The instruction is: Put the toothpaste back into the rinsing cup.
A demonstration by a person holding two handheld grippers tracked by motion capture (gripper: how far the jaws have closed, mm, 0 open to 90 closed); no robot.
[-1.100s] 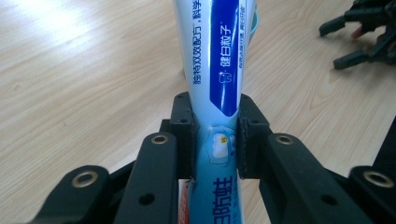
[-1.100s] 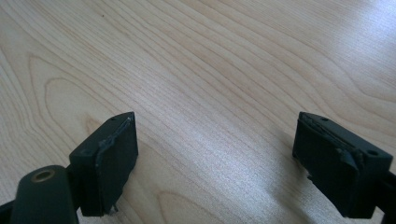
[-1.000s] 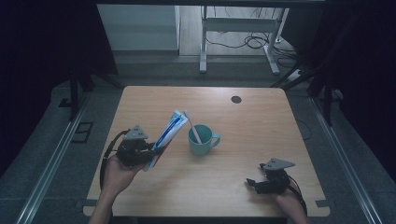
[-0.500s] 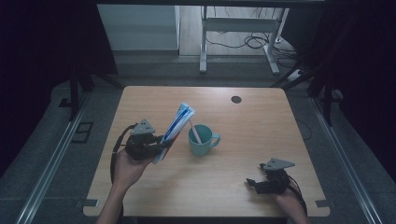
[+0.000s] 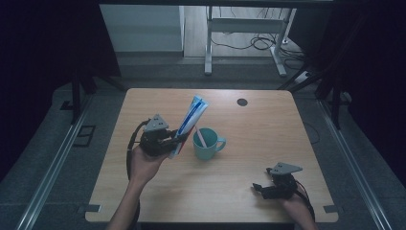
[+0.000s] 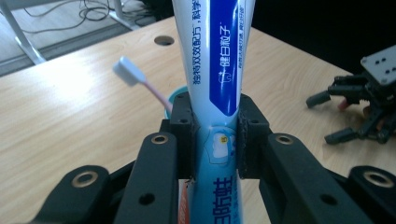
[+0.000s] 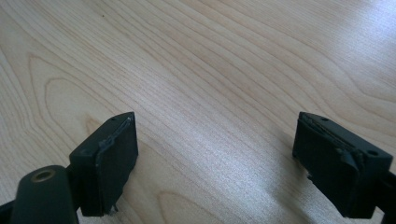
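Wooden table [image 5: 230, 191] biggest thing here, teal mug [image 5: 207, 143] sits near middle, using mug as reference. Toothpaste tube [image 5: 190, 122] just left of mug, tilted, top end leaning up and away over table, lifted off surface. Left gripper [image 5: 173, 142] left of mug, pads clamped tight on tube's lower part. Right gripper [image 5: 258, 188] well off to mug's near-right, resting low on table, jaws spread wide, nothing between. Pink toothbrush [image 5: 203, 137] stands inside mug, white head up.

A blue-and-white toothpaste tube [image 5: 192, 118] stands tilted above the wooden table, clamped near its lower end, just beside a teal mug [image 5: 208, 143] holding a pink-handled toothbrush [image 6: 140, 82].
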